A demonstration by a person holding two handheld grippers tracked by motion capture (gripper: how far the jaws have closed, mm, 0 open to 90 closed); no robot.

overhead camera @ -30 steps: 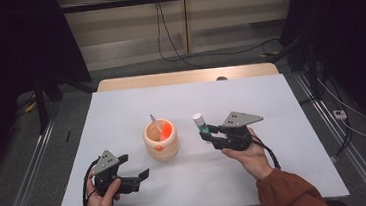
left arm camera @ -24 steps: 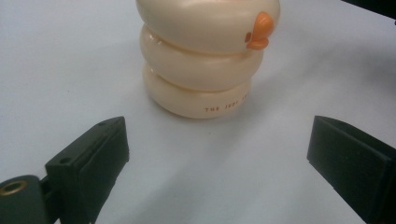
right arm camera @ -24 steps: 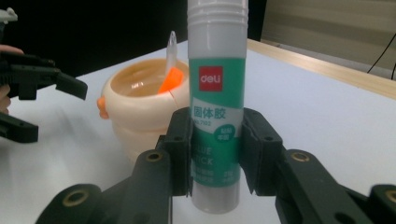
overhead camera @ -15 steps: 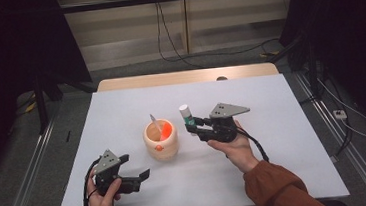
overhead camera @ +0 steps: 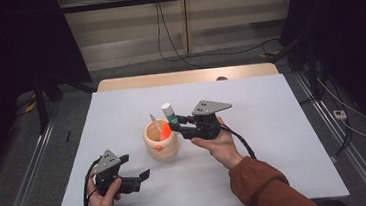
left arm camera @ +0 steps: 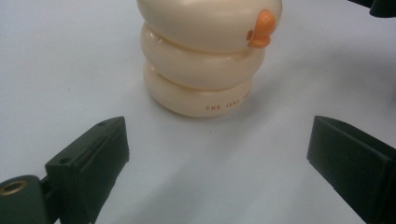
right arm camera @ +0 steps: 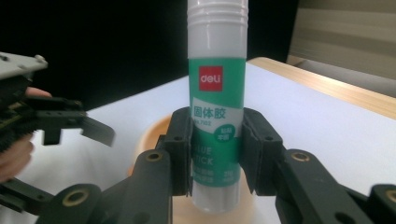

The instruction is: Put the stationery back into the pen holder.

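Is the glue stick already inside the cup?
No. The right gripper holds the glue stick upright above the cup.

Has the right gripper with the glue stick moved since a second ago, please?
Yes. The right gripper carried the glue stick leftward, now over the cream pot.

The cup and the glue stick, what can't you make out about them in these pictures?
- Cup, left gripper view: rim and inside cut off by the top edge; the small print near its base is too blurred to read.
- Glue stick, right gripper view: cap top cut off by the top edge; the label's sides hidden by the right tongs.
- Orange thing inside the cup, high view: too small to identify.
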